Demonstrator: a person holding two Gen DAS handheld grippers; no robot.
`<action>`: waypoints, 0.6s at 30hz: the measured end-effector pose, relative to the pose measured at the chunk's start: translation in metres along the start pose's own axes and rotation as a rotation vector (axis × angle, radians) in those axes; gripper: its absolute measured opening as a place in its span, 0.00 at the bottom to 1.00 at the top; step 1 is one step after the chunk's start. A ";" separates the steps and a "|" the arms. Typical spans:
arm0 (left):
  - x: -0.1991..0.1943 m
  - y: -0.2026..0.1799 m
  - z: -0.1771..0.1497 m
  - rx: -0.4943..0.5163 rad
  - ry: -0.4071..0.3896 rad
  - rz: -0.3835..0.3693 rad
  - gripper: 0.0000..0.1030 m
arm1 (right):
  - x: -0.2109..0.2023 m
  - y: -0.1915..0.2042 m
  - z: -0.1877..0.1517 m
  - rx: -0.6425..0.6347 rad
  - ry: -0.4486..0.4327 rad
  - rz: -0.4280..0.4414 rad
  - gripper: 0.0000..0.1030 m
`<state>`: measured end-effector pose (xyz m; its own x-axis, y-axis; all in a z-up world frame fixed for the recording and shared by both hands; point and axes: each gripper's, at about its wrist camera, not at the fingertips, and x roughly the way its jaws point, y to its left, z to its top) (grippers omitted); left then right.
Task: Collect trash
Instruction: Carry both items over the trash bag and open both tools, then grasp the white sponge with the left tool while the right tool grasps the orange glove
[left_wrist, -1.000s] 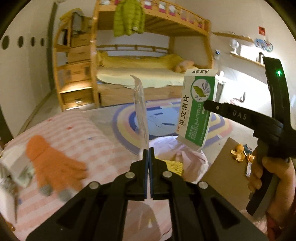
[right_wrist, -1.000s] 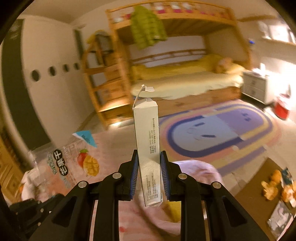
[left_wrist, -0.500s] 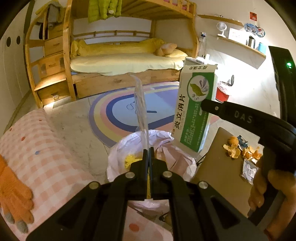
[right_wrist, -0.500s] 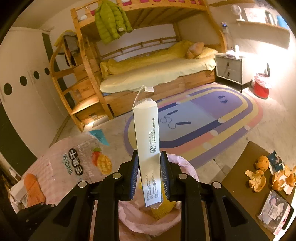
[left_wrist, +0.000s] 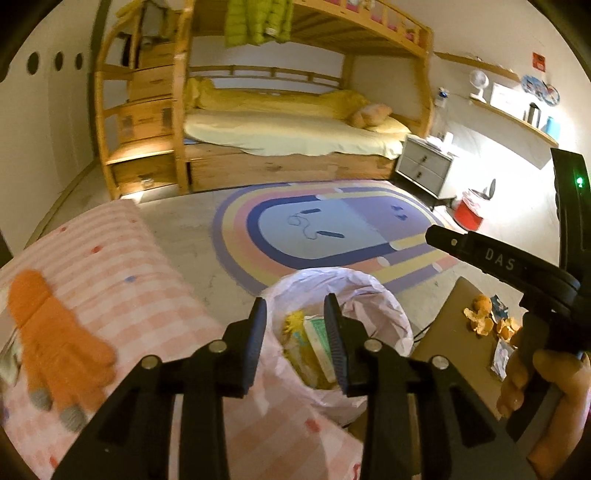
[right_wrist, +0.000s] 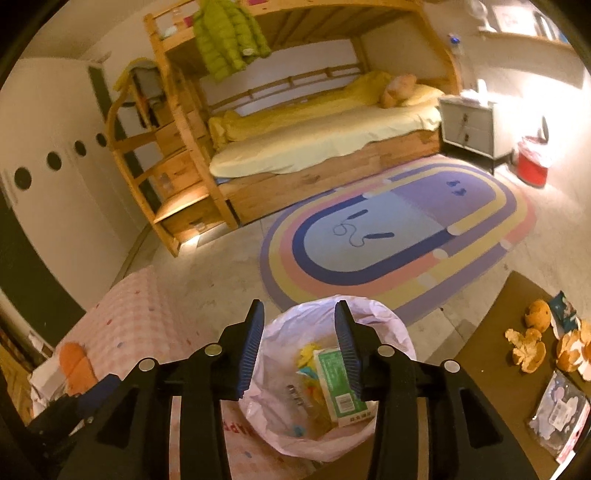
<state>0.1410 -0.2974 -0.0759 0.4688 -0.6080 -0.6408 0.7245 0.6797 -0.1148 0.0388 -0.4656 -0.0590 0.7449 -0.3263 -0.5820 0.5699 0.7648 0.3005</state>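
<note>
A bin lined with a pale pink bag (right_wrist: 388, 332) stands right below both grippers; it also shows in the left wrist view (left_wrist: 384, 306). Inside lie the green and white box (right_wrist: 341, 387), also seen in the left wrist view (left_wrist: 317, 343), a clear wrapper (right_wrist: 291, 398) and yellow scraps (right_wrist: 308, 350). My left gripper (left_wrist: 295, 332) is open and empty above the bin. My right gripper (right_wrist: 299, 343) is open and empty above it too, and appears from the side in the left wrist view (left_wrist: 480, 254).
Orange peels (right_wrist: 524, 347) and small packets (right_wrist: 557, 406) lie on a brown table (right_wrist: 491, 369) to the right. An orange glove (left_wrist: 55, 339) lies on the pink checked bed cover (left_wrist: 147, 306) at left. A bunk bed (left_wrist: 288, 133), rug (left_wrist: 325, 225) and red bin (left_wrist: 469, 214) lie beyond.
Both grippers have opened. The box has left the right gripper and the clear wrapper has left the left gripper; both now lie in the bin.
</note>
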 end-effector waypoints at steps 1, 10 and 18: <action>-0.006 0.004 -0.002 -0.009 -0.004 0.007 0.30 | -0.004 0.008 -0.001 -0.021 -0.009 0.016 0.40; -0.066 0.049 -0.017 -0.055 -0.065 0.148 0.30 | -0.017 0.084 -0.016 -0.168 0.001 0.196 0.40; -0.122 0.107 -0.047 -0.165 -0.095 0.268 0.42 | -0.027 0.172 -0.048 -0.346 0.066 0.374 0.44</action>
<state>0.1373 -0.1311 -0.0453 0.6825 -0.4291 -0.5917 0.4810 0.8732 -0.0785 0.1004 -0.2982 -0.0277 0.8458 0.0319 -0.5326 0.1122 0.9653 0.2360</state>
